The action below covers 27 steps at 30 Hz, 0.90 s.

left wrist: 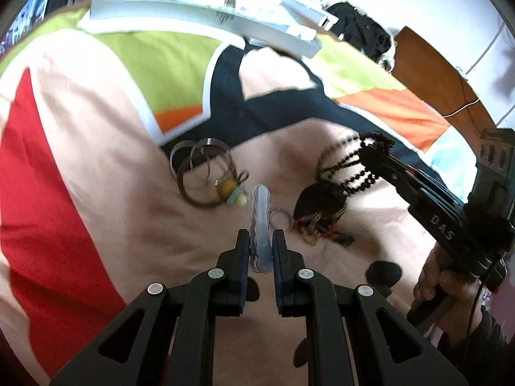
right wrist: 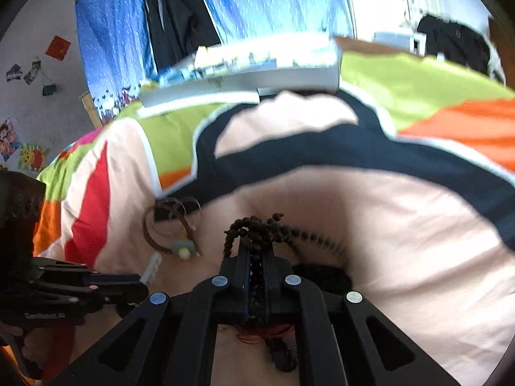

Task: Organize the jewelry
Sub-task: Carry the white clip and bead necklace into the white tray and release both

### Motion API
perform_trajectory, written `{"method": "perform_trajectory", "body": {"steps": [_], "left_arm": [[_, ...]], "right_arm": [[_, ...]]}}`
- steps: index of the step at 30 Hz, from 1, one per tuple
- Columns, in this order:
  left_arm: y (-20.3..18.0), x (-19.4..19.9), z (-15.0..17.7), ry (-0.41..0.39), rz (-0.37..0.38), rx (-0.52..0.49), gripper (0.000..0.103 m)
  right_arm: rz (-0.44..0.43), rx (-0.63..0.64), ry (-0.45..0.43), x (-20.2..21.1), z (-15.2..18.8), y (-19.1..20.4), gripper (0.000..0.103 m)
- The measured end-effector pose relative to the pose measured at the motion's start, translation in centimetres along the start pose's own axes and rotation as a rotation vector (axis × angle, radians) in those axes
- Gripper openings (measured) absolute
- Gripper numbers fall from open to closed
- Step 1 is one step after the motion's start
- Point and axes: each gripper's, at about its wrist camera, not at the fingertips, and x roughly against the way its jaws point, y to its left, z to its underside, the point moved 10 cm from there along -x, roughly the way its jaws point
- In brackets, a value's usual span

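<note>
The left gripper (left wrist: 260, 241) is nearly closed on a clear, wavy-edged plastic strip (left wrist: 260, 212) that stands up between its pads, its far end pointing toward the jewelry. The right gripper (right wrist: 256, 257) is clamped tight on dark bead strands (right wrist: 257, 228); loops bunch above the fingertips and more beads trail off to the right, and from the left wrist view the strands drape down to a dark tasselled heap (left wrist: 317, 207) on the bedspread (left wrist: 96, 122). A hand (left wrist: 441, 280) grips the right tool's handle at the lower right. Just beyond the strip lies a small ring (left wrist: 279, 216), and to its left a tangle of thin bangles (left wrist: 199, 167) with a yellow and pale-blue charm (left wrist: 233, 193), all resting on the pink part of the bedspread. Farther back, a grey tray (left wrist: 206, 19) sits on the bedspread, blurred, its contents unclear.
</note>
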Motion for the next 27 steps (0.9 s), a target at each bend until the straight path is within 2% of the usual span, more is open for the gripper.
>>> {"method": "perform_trajectory", "body": {"steps": [7,14,19,27], "left_arm": [[-1.0,4.4,-3.5,-0.074,0.002,-0.028,0.011],[-0.6,7.8,-8.7,-0.115,-0.045,-0.097,0.011],[0.8,8.4,-13.0,-0.171,-0.078,-0.147,0.011],[5.5,5.9,-21.9,-0.269,-0.070,-0.101,0.011]], "right_arm": [[0.039,0.050,-0.121,5.1,-3.8,1.3,0.006],[-0.010,0.067,-0.167,7.5,-8.4,3.6,0.006],[-0.054,0.094,-0.180,7.5,-12.5,4.7,0.006],[-0.103,0.075,-0.250,3.8,-21.1,4.5,0.006]]}}
